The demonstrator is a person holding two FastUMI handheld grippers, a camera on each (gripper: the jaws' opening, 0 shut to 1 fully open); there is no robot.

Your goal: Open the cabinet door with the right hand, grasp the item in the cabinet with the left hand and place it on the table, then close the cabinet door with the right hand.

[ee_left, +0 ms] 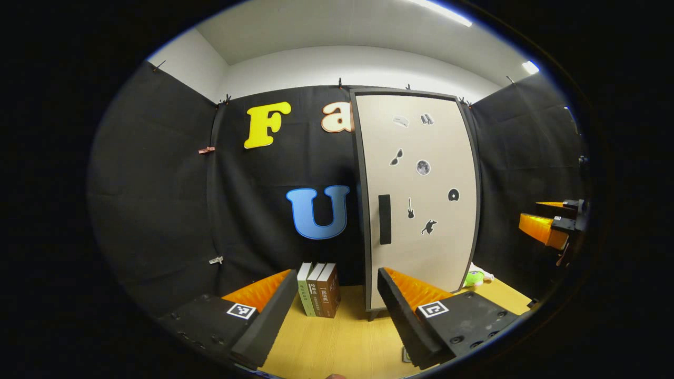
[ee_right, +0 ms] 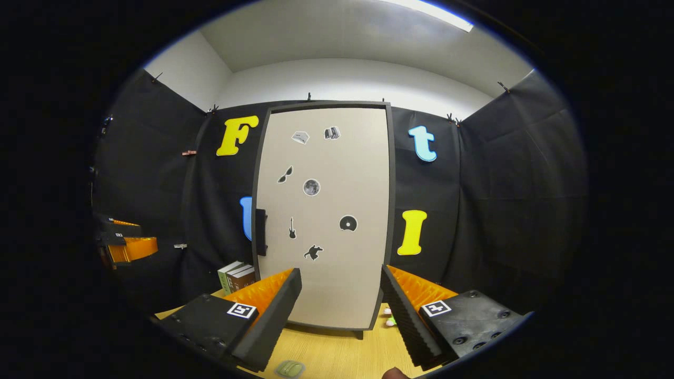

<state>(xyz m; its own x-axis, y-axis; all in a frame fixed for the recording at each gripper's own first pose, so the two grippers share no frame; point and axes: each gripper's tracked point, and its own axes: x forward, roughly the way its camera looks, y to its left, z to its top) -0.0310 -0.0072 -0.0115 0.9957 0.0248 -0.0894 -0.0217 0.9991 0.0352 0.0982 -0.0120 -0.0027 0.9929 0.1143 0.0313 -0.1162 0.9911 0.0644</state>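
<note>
Black cloth walls close in a booth around a pale wooden table (ee_left: 342, 342). At the far side of the table stands a tall cabinet (ee_right: 322, 216) with its beige door (ee_left: 421, 200) shut flat in its dark frame; a dark handle (ee_left: 385, 219) runs upright near the door's left edge, and small stickers dot the panel. Whatever is inside is hidden behind the shut door. Three books (ee_left: 319, 289) stand upright on the table just left of the cabinet, and a small green toy (ee_left: 474, 277) lies by the cabinet's right foot. The left gripper (ee_left: 331, 310) hovers above the near table, fingers spread wide with nothing between them. The right gripper (ee_right: 342, 310) faces the door squarely, likewise spread and empty, apart from the handle. A pale green object (ee_right: 290, 368) lies on the near table below it.
</note>
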